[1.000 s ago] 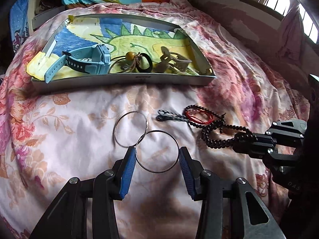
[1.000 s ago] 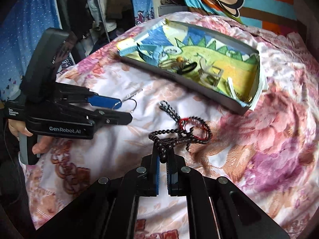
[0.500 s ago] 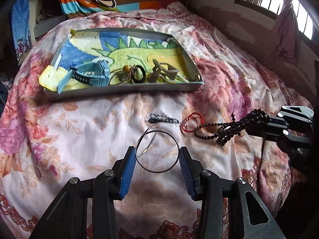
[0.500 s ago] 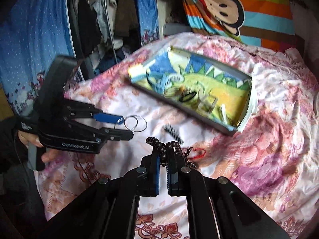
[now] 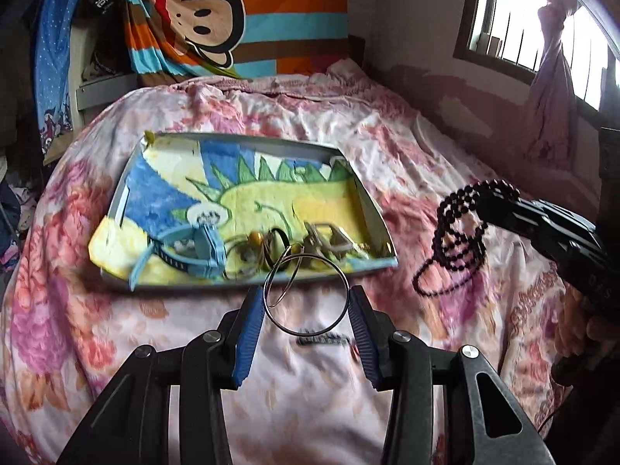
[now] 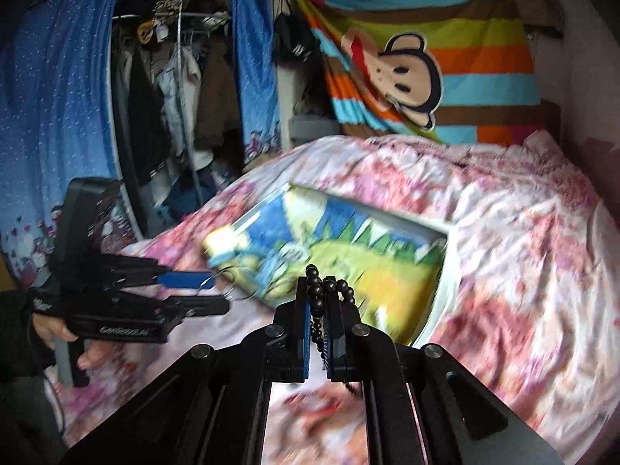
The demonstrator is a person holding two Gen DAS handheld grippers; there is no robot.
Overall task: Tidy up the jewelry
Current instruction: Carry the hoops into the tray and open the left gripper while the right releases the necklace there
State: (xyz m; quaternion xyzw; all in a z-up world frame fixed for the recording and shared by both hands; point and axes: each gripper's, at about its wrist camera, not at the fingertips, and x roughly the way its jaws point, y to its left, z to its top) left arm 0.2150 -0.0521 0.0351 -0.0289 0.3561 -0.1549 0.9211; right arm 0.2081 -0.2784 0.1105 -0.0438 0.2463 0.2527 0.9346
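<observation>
My left gripper [image 5: 306, 310] is shut on a thin metal bangle [image 5: 306, 295], held flat between its blue pads above the bed; a second bangle [image 5: 282, 279] hangs linked to it. My right gripper [image 6: 318, 317] is shut on a dark bead necklace [image 6: 329, 286], which dangles in loops in the left wrist view [image 5: 453, 240]. A shallow tray [image 5: 372, 209] with a dinosaur picture lies on the bed ahead and holds a blue watch [image 5: 193, 250], a hair tie and a clip. The tray also shows in the right wrist view [image 6: 440, 294].
A dark chain [image 5: 323, 341] and a red string lie on the floral bedcover [image 5: 116, 310] under the left gripper. A striped monkey blanket [image 5: 240, 19] hangs at the headboard. A window [image 5: 542, 19] is at right. A clothes rack [image 6: 174, 97] stands left of the bed.
Both grippers have risen from the bedcover. The bangles and the bead necklace now hang clear of the bed, and both grippers have moved toward the tray.
</observation>
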